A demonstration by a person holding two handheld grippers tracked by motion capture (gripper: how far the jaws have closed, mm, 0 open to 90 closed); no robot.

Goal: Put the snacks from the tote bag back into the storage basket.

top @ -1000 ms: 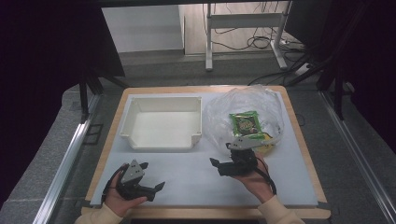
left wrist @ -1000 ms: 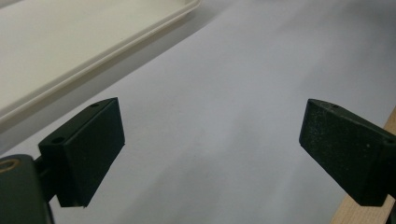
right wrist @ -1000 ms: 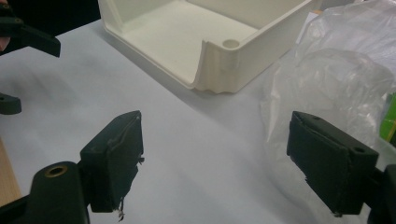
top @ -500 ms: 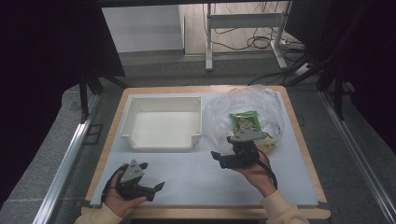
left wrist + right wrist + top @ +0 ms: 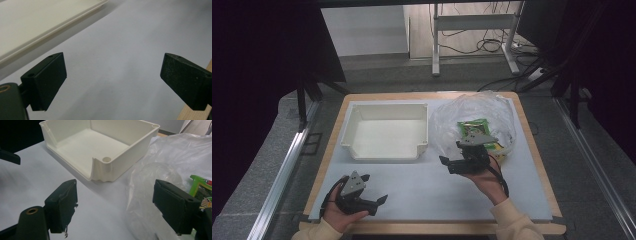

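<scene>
Right tongs (image 5: 451,164), spread wide, sit beside the clear plastic bag (image 5: 447,117); thin film could slip or tear, spilling green snack packet (image 5: 474,127). Left tongs (image 5: 374,202) spread too, w/ nothing between.

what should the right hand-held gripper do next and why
Probably ease the right hand-held gripper forward to the clear plastic bag and close on its film. Its jaws stand wide open at the bag's near edge, holding nothing, and the green packet lies inside the bag beside the empty white tray.

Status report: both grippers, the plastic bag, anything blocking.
Left gripper open, idle near table edge. Right gripper open at plastic bag, snack packets inside. Nothing blocking.
</scene>
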